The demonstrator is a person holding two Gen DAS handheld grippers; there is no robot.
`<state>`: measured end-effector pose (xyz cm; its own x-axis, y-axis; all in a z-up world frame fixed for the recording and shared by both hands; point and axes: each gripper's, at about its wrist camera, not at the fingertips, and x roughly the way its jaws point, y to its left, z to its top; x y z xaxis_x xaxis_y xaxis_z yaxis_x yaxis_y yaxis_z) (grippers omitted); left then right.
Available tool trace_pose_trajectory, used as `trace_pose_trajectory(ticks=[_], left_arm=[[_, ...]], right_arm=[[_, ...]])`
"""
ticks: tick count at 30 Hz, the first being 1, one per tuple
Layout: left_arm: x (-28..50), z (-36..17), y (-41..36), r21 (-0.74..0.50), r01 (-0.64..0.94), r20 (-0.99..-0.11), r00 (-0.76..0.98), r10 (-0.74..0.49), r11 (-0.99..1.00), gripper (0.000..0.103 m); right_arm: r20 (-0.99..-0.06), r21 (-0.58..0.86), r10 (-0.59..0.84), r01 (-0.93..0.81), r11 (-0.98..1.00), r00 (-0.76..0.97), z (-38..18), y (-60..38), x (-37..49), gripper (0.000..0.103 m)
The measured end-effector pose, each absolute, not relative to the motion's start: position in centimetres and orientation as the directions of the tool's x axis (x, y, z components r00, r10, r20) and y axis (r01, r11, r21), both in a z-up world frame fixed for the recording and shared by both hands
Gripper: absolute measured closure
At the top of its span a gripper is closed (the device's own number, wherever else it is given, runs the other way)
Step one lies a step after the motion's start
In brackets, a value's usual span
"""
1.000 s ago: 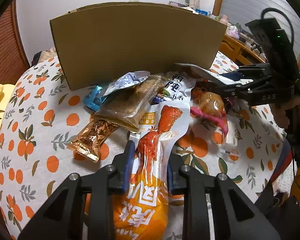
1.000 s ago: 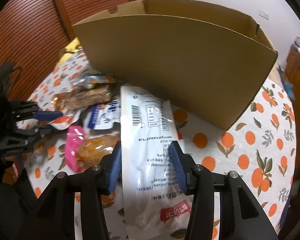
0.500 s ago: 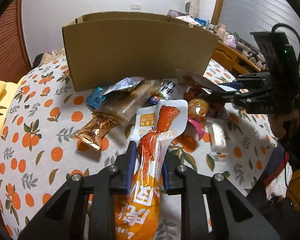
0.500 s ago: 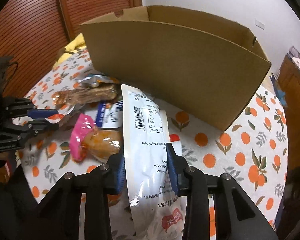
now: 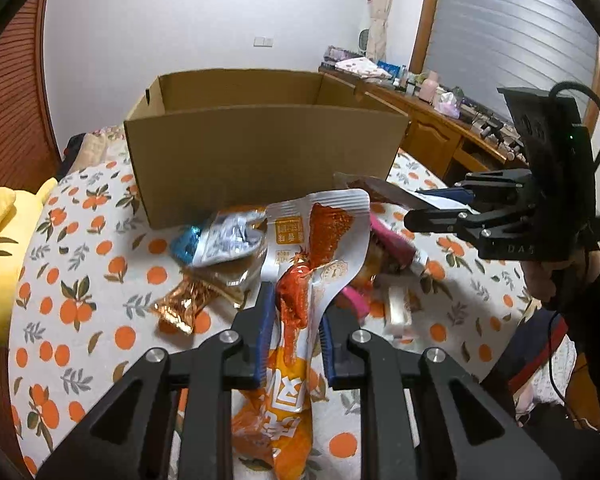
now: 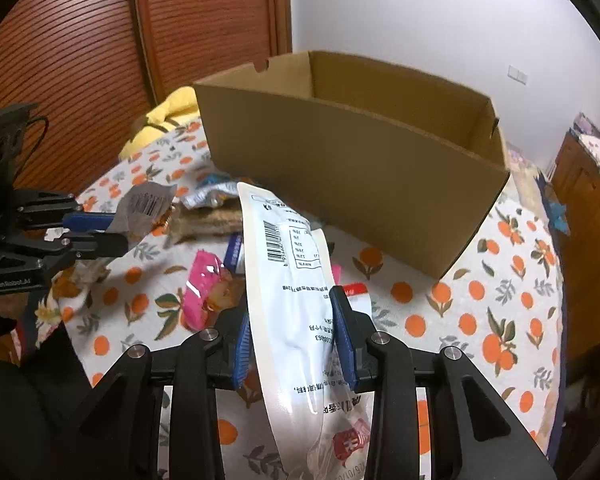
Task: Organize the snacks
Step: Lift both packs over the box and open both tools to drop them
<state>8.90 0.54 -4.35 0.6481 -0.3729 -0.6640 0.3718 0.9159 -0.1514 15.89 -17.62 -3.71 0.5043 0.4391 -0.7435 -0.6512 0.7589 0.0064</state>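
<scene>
My left gripper (image 5: 294,320) pinches an orange and white chicken-leg pouch (image 5: 320,236), its jaws closing tight on the pouch's middle, and holds it above the snack pile. My right gripper (image 6: 296,332) is shut on a white pouch (image 6: 288,256) with a barcode, also lifted off the table. An open cardboard box (image 5: 260,160) stands just behind the pile; its inside (image 6: 400,96) looks bare as far as it shows. Each view shows the other gripper from the side: the right one (image 5: 420,208), the left one (image 6: 96,232).
Loose snacks lie on the orange-print tablecloth (image 5: 80,280): a blue and silver packet (image 5: 220,236), a gold wrapper (image 5: 184,304), a pink packet (image 6: 202,288). A yellow cushion (image 5: 0,240) lies at the left edge. A wooden dresser (image 5: 440,140) stands behind on the right.
Both grippers have risen and tilted up, lifting their pouches off the pile. The right jaws closed onto the white pouch. The box's open top has come into sight.
</scene>
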Motion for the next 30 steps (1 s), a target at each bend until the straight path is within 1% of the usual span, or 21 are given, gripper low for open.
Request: trace_pose_trajectory(ticks=[7, 15, 24, 30], left_arm=[[9.1, -3.2, 0.5, -0.161, 0.371, -0.633, 0.672, -0.384, 0.915, 0.086], [9.5, 0.0, 0.8, -0.156, 0.392, -0.589, 0.7, -0.404, 0.907, 0.086], [12.7, 4.6, 1.1, -0.128, 0.412, -0.545, 0.73, -0.411, 0.902, 0.086], [15.8, 7.4, 1.3, -0.103, 0.406, -0.527, 0.752, -0.396, 0.908, 0.086]], right_arm=[[-0.716, -0.007, 0.451, -0.651, 0.759, 0.533, -2.7, -17.5, 15.5, 0.068], [-0.673, -0.01, 0.481, -0.657, 0.754, 0.562, -0.5, -17.7, 15.0, 0.068], [-0.614, -0.01, 0.52, -0.665, 0.747, 0.594, 2.9, -17.9, 16.4, 0.068], [-0.581, -0.013, 0.539, -0.67, 0.743, 0.61, 5.0, -17.7, 19.0, 0.068]])
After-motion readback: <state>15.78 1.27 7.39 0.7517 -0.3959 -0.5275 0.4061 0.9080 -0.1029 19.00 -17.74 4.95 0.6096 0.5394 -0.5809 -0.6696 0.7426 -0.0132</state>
